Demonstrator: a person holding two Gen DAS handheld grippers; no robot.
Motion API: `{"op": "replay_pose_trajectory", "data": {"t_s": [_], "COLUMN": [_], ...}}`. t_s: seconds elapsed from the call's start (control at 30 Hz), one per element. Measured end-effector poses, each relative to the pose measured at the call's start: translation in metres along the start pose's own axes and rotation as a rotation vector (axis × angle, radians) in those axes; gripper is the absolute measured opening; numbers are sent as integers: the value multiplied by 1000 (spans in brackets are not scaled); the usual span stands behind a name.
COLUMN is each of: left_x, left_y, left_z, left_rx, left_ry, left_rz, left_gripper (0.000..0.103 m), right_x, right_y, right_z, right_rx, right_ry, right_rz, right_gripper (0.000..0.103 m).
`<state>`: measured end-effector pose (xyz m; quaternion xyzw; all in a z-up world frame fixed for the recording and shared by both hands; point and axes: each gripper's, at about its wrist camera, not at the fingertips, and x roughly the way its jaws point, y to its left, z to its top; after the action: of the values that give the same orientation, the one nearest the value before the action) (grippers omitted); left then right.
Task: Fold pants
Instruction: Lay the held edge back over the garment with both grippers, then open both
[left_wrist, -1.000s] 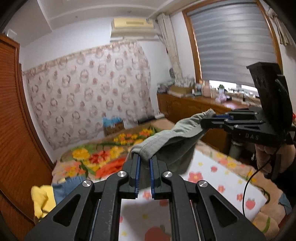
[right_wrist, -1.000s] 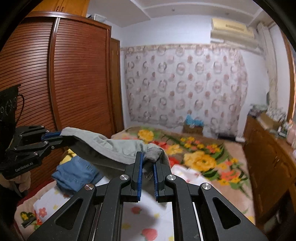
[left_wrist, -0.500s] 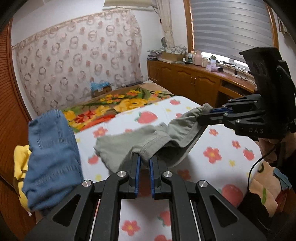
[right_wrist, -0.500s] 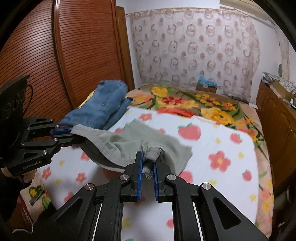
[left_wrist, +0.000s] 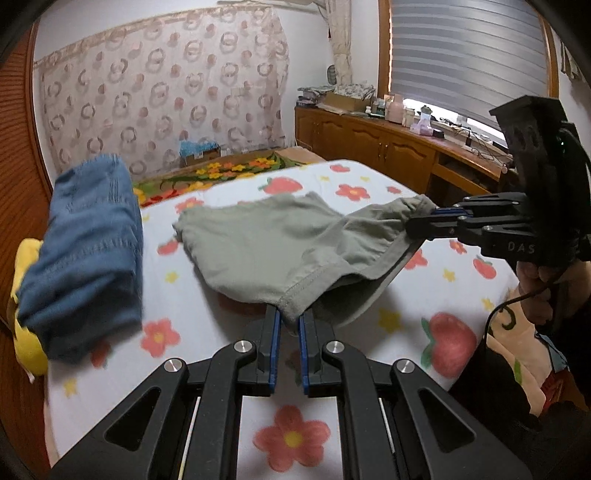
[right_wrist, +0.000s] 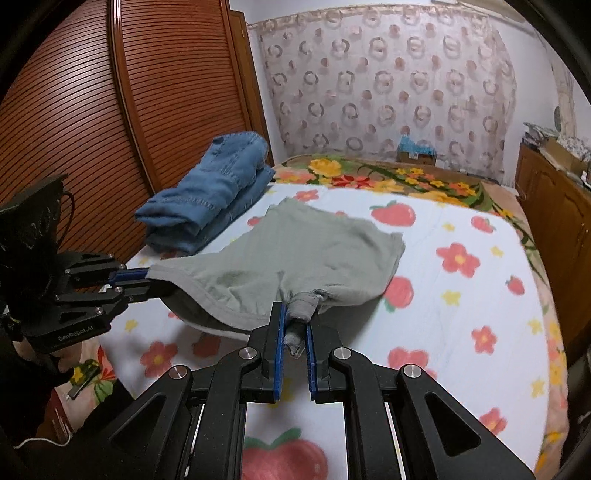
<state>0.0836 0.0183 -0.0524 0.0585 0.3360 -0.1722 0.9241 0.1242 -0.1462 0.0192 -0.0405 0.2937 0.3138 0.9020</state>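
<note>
We've got the left gripper (left_wrist: 290, 328) clamped on one corner of the grey-green shorts (left_wrist: 280, 240) and the right gripper (right_wrist: 294, 332) pinching the opposite corner. The far half lies on the bed (right_wrist: 461, 295), near edge lifted. Folded jeans (right_wrist: 218, 192) sit just beside them.

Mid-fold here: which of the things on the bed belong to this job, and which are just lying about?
In the job:
- grey-green shorts, far end on the sheet
- left gripper, shut on one corner
- right gripper, shut on the other corner

Lying about:
- folded blue jeans
- yellow garment under the jeans
- strawberry sheet
</note>
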Motion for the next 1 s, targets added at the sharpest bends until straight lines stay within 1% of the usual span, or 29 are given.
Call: {"op": "replay_pose_trajectory", "data": {"t_s": [0.2, 0.5, 0.6, 0.8, 0.93, 1.0], "left_x": [5, -12, -17, -19, -14, -12], "left_y": [-7, -12, -15, -15, -17, -18], "left_z": [-16, -25, -34, -48, -58, -61], "left_rx": [-23, -39, -40, -45, -60, -60], "left_ry": [20, -7, -5, 12, 38, 48], "left_rz": [-8, -30, -40, -37, -46, -49], "left_gripper": [10, 10, 10, 10, 10, 10], "right_x": [2, -13, -16, -19, -19, -17], "right_y": [2, 9, 11, 14, 14, 15], "right_z": [-9, -22, -29, -49, -62, -67], "right_rx": [20, 27, 29, 46, 69, 75], "right_ry": [12, 0, 0, 38, 70, 77], "right_rz": [15, 20, 18, 12, 22, 11], "right_gripper": [10, 10, 10, 10, 10, 10]}}
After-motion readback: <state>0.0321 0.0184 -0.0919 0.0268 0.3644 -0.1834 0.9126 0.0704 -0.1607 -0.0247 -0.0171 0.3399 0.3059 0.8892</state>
